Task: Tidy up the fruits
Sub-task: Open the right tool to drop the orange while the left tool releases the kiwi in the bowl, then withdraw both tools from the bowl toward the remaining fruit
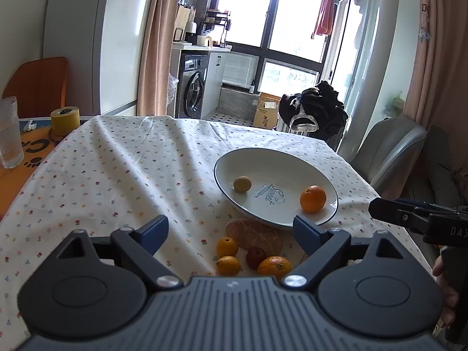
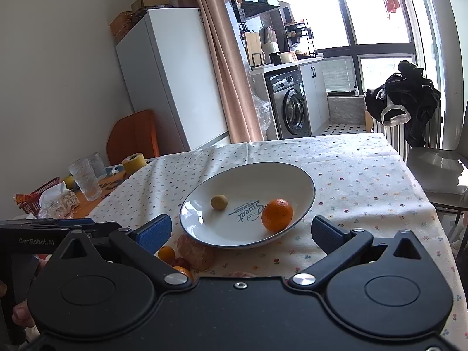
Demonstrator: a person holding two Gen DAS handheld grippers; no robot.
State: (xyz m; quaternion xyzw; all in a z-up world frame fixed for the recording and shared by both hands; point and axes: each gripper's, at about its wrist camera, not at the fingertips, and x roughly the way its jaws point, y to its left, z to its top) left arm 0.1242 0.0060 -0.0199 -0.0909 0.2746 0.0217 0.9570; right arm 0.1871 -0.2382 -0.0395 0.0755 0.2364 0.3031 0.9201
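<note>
Both grippers hover over the flowered tablecloth [image 1: 111,175] with their jaws spread wide and nothing between them. The left gripper [image 1: 231,229] faces a loose cluster of fruit at 6 o'clock of the plate [image 1: 292,161]: a peeled mandarin [image 1: 254,234] touching the plate's near rim, two kumquats [image 1: 226,246] at its 7 o'clock, a dark red fruit [image 1: 256,258] and a small orange [image 1: 274,266] just beside them. Inside the plate lie a pale round fruit [image 1: 242,184] at 9 o'clock and an orange [image 1: 312,199] at 4 o'clock, well apart. The right gripper [image 2: 241,231] points at the plate's near rim. A glass [image 1: 10,134] and a tape roll [image 1: 65,118] stand at the table's 10 o'clock.
</note>
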